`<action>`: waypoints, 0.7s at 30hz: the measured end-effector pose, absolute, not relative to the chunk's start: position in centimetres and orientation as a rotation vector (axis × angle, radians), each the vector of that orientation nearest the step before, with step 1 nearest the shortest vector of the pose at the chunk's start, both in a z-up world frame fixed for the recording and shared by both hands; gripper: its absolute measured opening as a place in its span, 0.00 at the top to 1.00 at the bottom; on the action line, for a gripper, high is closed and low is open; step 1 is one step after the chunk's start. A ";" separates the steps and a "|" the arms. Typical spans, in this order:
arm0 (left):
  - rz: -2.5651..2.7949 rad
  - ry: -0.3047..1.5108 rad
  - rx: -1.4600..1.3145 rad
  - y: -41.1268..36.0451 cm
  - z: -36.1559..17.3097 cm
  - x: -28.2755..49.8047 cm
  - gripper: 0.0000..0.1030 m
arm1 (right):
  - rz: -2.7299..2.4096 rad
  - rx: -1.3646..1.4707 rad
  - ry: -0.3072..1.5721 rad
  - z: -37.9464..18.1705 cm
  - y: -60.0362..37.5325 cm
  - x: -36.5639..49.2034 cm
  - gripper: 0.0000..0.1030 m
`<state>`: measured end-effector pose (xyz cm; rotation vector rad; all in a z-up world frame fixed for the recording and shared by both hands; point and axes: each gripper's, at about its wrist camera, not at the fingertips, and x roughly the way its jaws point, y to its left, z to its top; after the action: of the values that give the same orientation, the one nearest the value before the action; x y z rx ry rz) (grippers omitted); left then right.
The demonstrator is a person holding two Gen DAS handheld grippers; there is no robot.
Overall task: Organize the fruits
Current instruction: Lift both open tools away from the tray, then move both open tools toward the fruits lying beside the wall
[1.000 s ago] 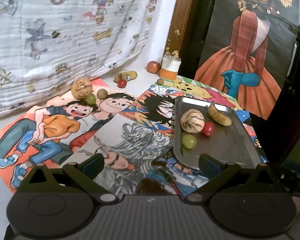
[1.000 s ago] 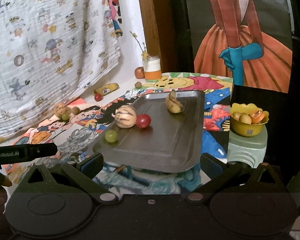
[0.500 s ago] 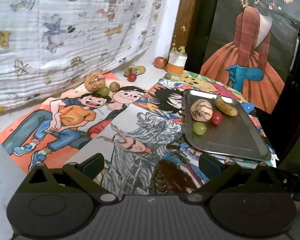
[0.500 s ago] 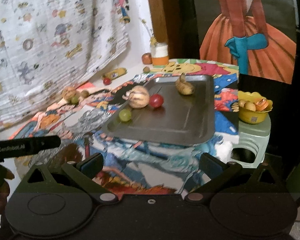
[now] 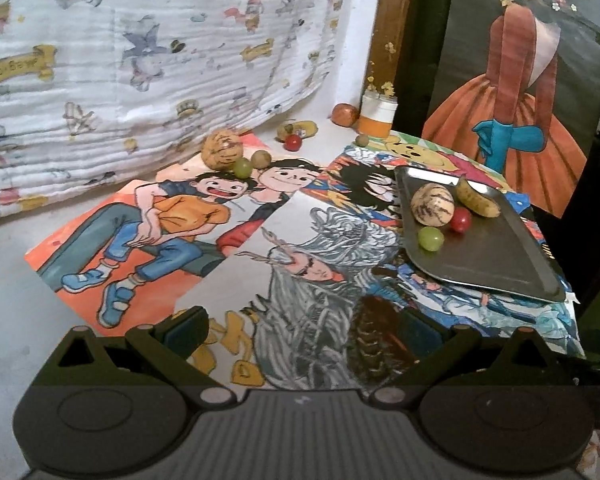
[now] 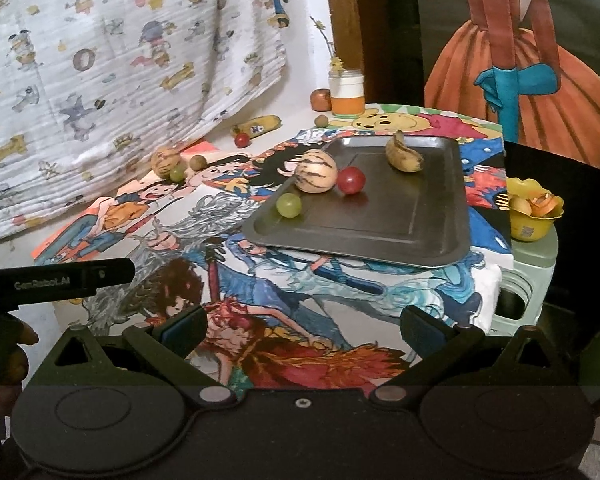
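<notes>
Both grippers, left (image 5: 300,330) and right (image 6: 302,326), hang low in frame, jaws wide and empty. Metal tray (image 6: 380,220) mid-frame carries a striped melon (image 6: 316,176), tomato (image 6: 351,180), grape (image 6: 288,205) and banana (image 6: 404,154). More fruit (image 5: 222,150) waits upper left.

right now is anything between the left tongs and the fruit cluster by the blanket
Nothing visible blocks it. The left tongs are open and empty, and only flat drawings lie between them and the striped melon, green grape and small brown fruit. The tray sits off to the right, outside that line.
</notes>
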<state>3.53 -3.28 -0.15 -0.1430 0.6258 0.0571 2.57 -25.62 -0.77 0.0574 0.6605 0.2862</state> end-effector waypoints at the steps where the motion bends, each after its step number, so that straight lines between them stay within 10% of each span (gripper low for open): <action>1: 0.062 0.627 -0.142 -3.1 -0.2 3.5 0.00 | 0.290 0.055 0.661 -0.7 -25.4 2.5 0.01; 21: 0.168 0.632 -0.134 0.1 -0.1 3.5 0.00 | 0.387 -0.012 0.645 1.5 -21.5 4.8 0.01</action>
<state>3.55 0.05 -0.12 -0.1335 0.6320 0.1681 4.75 -21.51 1.50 -0.0121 0.6452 0.3869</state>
